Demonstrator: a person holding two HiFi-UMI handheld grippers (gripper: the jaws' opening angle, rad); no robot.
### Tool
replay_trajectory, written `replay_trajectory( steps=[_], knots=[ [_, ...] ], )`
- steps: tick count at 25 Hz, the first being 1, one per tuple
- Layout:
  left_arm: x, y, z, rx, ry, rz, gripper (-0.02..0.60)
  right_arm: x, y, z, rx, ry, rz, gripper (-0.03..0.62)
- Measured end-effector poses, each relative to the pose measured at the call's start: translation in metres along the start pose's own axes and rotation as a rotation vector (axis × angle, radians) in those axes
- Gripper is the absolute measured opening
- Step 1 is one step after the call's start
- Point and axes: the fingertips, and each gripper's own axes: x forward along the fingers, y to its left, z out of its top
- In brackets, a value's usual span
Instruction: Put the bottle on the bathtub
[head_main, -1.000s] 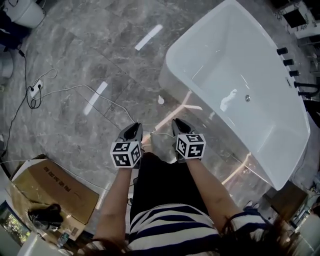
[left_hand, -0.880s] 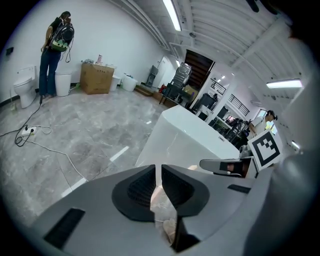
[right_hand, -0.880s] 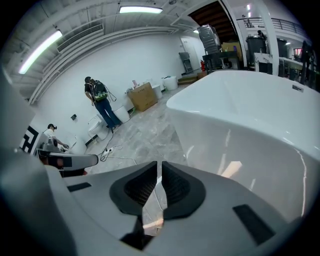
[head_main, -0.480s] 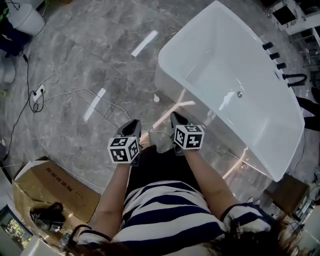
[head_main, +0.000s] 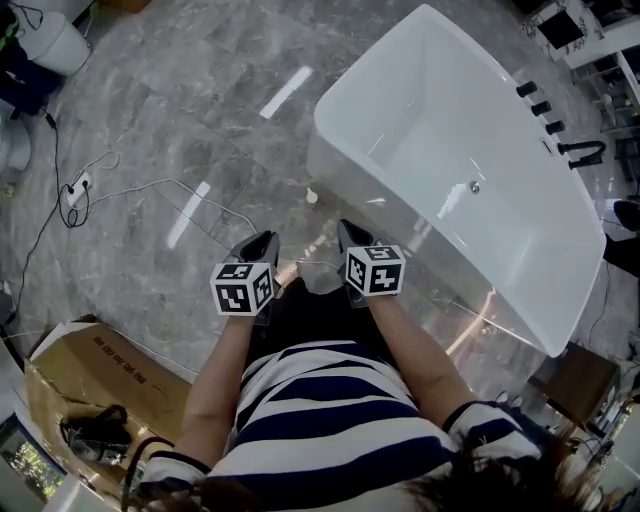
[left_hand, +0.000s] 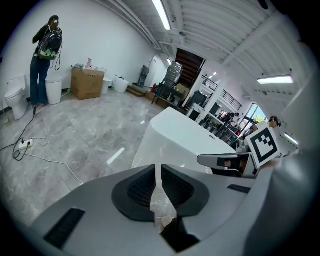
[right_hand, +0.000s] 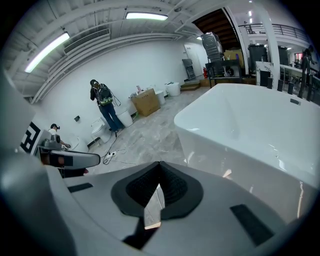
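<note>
the bottle (head_main: 320, 276), clear and crinkled, is hanging between your two grippers above the floor (head_main: 180, 100). it is sitting just short of the bathtub (head_main: 372, 205) and its near long wall, not touching it. your left gripper (head_main: 262, 245) is pinching the bottle's left end, jaws pressed together on the plastic. your right gripper (head_main: 350, 232) is clamping the right end the same way. a small white thing (head_main: 312, 196) is lying on the floor beside the bathtub's near corner, ahead of both grippers.
</note>
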Motion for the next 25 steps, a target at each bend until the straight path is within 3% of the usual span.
replay_trajectory(
  steps=[25],
  knots=[
    [-0.003,0.008,-0.006,-0.009,0.015,-0.008,0.049,0.0,0.004,-0.011,-0.008,0.021,-0.024,0.027]
  ],
)
